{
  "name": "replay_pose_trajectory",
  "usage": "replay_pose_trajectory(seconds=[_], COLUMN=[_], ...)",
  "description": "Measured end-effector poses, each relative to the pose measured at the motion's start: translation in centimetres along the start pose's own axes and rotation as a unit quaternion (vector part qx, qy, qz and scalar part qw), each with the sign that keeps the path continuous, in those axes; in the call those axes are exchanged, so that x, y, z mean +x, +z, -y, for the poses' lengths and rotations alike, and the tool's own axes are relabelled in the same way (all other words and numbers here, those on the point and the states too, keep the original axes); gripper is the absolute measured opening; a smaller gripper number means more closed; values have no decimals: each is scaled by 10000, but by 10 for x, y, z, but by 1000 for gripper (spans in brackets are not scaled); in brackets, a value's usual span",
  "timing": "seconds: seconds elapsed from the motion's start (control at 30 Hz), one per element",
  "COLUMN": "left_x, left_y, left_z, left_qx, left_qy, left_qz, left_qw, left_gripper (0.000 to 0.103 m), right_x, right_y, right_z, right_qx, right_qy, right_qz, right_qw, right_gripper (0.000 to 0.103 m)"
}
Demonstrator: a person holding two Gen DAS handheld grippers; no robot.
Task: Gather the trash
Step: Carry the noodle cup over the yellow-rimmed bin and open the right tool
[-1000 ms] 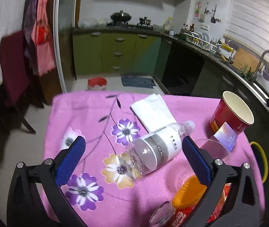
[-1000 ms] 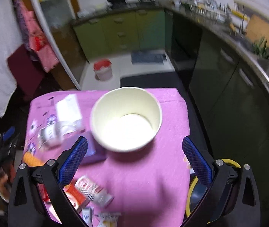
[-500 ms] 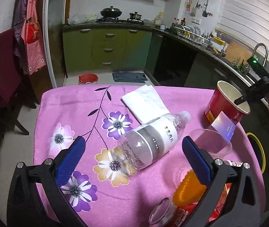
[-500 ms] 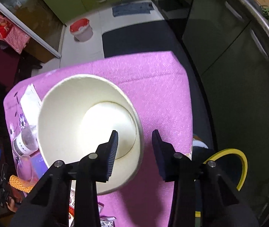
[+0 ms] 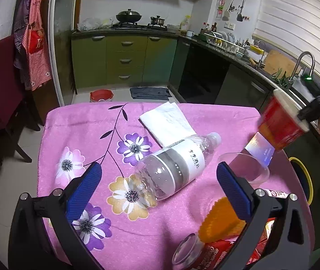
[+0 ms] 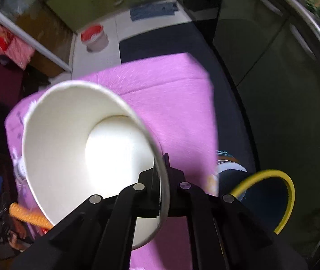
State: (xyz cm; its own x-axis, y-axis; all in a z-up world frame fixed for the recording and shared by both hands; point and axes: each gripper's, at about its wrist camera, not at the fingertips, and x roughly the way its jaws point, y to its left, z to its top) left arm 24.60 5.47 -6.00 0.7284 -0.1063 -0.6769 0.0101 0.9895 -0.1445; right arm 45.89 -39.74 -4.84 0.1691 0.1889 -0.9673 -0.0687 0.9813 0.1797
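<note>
Pink flowered tablecloth (image 5: 87, 135) covers the table. Beside its right edge, a dark bin with a yellow rim (image 6: 281, 202); contents too dark to make out.

One large paper cup, red outside, white inside (image 6: 74, 148): nothing in it, tilted and off the cloth above the table's right edge. Right gripper (image 6: 160, 177) is clamped on its rim, one finger inside, one outside.

One clear plastic bottle with a grey-and-white label (image 5: 175, 166) lies on its side mid-table, looks empty. One folded white napkin (image 5: 166, 123) lies behind it, touching. One clear plastic cup (image 5: 245, 168) lies tipped over.

Left gripper (image 5: 157, 180): jaws wide apart, holding nothing, hovering near the bottle.

Orange mesh item (image 5: 220, 222) and red wrappers are partly hidden by the left gripper's finger.
</note>
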Motion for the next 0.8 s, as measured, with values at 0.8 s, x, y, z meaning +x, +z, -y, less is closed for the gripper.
replay_pose_trajectory(seconds=[0.8], left_x=[-48], left_y=[-6], left_z=[32], left_qx=[265], left_qy=[-200], left_qz=[-2], left_qw=[9994], left_gripper=[97], right_x=[130], right_y=[-149], right_z=[270], right_qx=[2119], right_qy=[-722], right_qz=[-530], right_qw=[9732], right_gripper=[5])
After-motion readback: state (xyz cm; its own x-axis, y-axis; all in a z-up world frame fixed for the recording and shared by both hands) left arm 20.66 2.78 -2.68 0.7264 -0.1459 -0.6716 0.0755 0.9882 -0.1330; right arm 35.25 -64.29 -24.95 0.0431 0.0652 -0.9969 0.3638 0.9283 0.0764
